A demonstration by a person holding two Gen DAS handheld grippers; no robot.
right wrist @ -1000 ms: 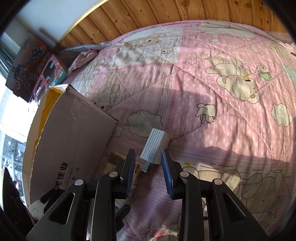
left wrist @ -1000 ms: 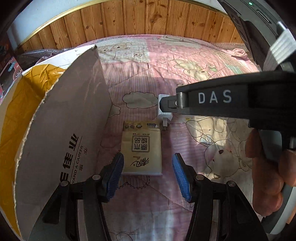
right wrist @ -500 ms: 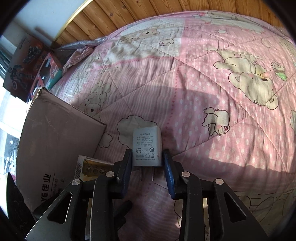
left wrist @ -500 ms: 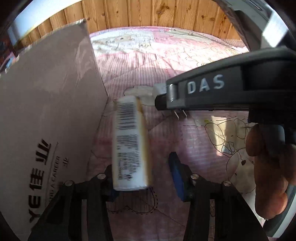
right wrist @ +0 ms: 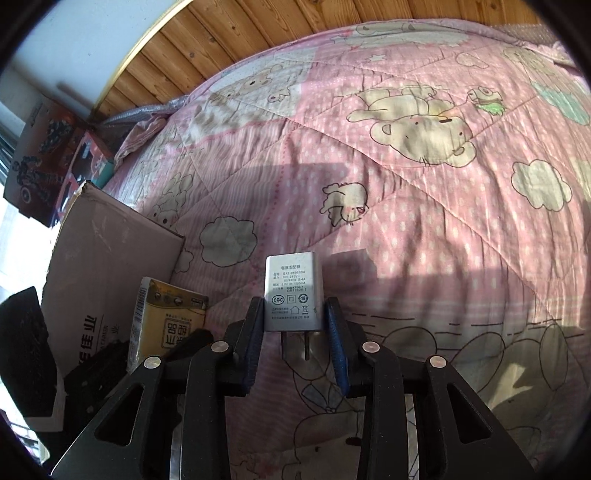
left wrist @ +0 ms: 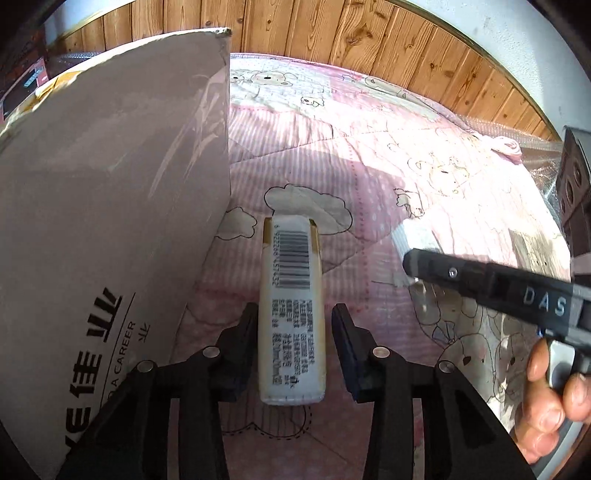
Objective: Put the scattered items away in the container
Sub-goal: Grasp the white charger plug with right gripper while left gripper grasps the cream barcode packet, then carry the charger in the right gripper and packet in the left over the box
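A yellow-and-white tissue pack [left wrist: 291, 314] stands on its narrow side, barcode up, with my left gripper [left wrist: 295, 326] shut on it just off the quilt. The same pack [right wrist: 166, 321] shows at lower left in the right wrist view. A white power adapter [right wrist: 293, 295] is clamped upright in my shut right gripper [right wrist: 293, 319], its prongs pointing back at the camera. In the left wrist view that adapter [left wrist: 413, 238] hangs at the right. The cardboard box [left wrist: 110, 192], the container, rises close on the left, its outer wall [right wrist: 110, 266] beside the pack; its inside is hidden.
A pink quilt [right wrist: 406, 229] with bears and clouds covers the bed under both grippers. Wooden panelling [left wrist: 332, 33] runs along the far edge. Printed boxes [right wrist: 48, 155] stand beyond the bed's left side. A person's hand [left wrist: 546, 387] holds the right gripper.
The tissue pack lay flat between open left fingers; now it is gripped on edge and lifted. The right gripper closed on the adapter, raised it upright and moved right of the pack.
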